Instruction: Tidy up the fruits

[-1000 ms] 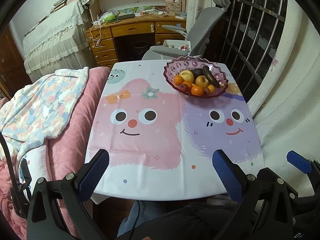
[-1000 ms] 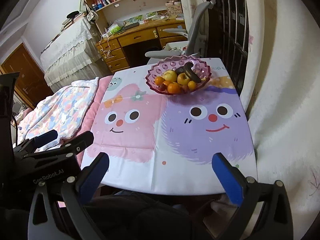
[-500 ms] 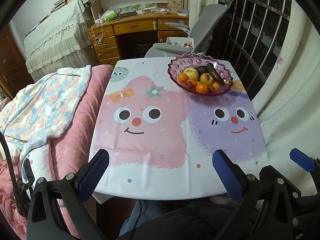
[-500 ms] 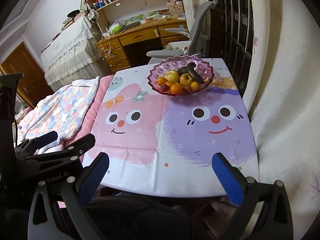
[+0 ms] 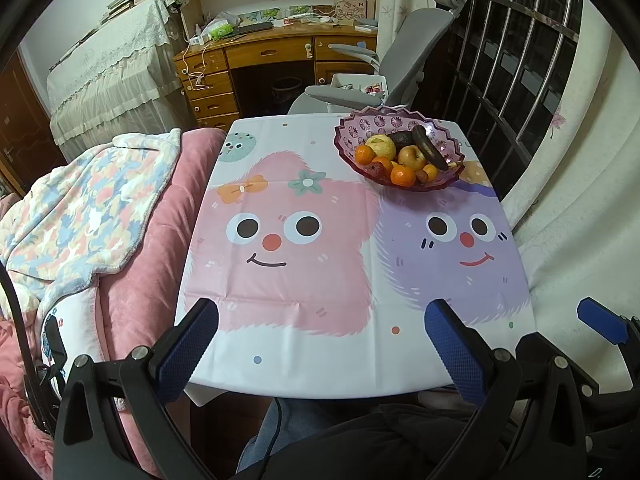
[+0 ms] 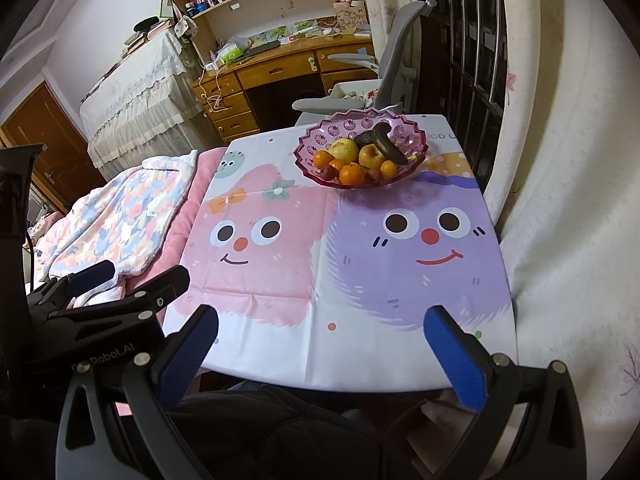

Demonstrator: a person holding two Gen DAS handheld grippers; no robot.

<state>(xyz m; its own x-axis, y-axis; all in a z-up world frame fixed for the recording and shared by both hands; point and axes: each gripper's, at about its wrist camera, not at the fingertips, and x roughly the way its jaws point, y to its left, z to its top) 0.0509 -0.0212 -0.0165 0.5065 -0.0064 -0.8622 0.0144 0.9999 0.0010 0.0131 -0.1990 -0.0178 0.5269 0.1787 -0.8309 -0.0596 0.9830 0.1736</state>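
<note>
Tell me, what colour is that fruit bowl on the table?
The fruit bowl is translucent pinkish-purple with a scalloped rim and round flower-like patterns, clearest in the right wrist view.

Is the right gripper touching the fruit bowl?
Apart. The right wrist view shows the right gripper open at the table's near edge, with bare tablecloth before the fruit bowl.

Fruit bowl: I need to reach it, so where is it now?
In both wrist views the purple fruit bowl sits at the table's far right corner, above the purple cartoon face, before the grey chair.

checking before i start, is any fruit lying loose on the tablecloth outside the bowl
No, all the fruit sits inside the purple bowl at the far end; the cartoon tablecloth holds nothing else.
</note>
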